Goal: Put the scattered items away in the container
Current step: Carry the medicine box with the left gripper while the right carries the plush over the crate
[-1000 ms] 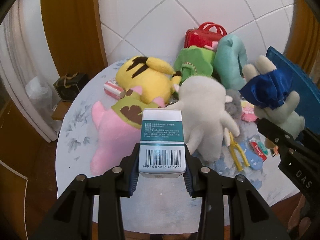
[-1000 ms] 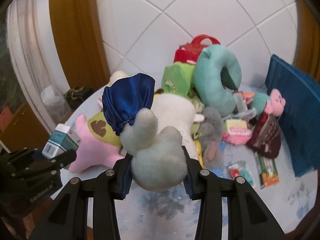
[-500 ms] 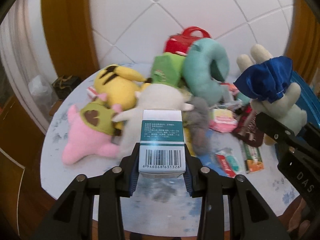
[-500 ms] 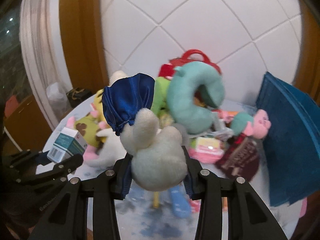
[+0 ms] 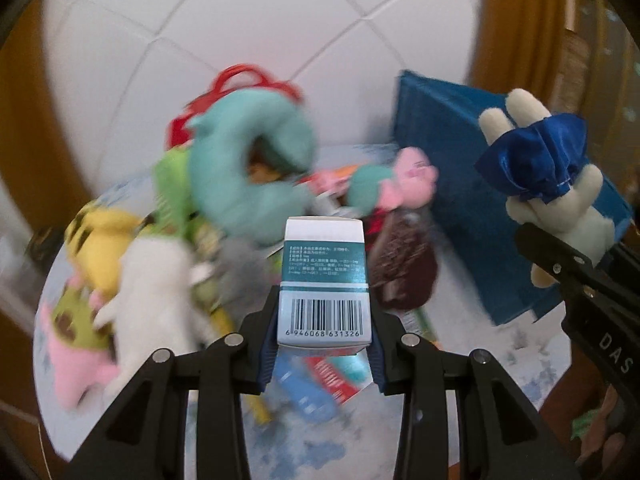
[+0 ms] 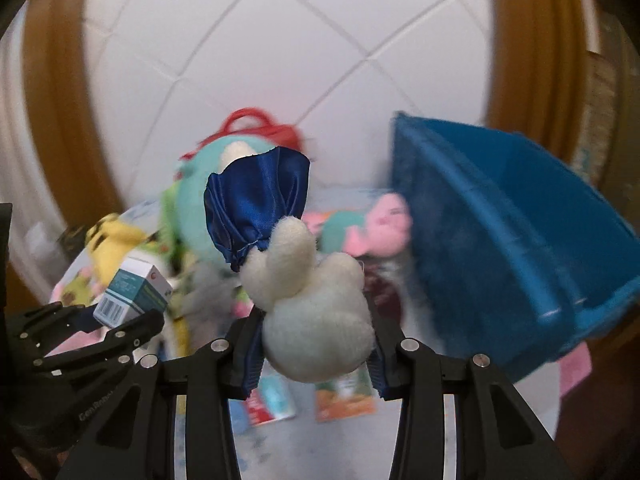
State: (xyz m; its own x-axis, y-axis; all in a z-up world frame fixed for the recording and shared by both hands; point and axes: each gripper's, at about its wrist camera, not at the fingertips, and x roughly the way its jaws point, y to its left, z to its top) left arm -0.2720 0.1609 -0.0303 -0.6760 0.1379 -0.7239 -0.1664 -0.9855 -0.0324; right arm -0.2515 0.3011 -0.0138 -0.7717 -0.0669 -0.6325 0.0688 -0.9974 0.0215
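My left gripper is shut on a white and teal medicine box with a barcode, held above the table. My right gripper is shut on a white plush toy with a blue satin cloth; the toy also shows in the left wrist view. The blue fabric container stands at the right of the table, open side toward me, also in the left wrist view. The box shows at the left in the right wrist view.
A pile of plush toys lies on the round table: teal neck pillow, yellow plush, white plush, pink and teal plush. A red bag sits behind. Small packets lie near the front edge.
Both grippers have swung to the right with their loads. The blue container now fills much more of both views and the plush pile has slid left. The frames are motion blurred.
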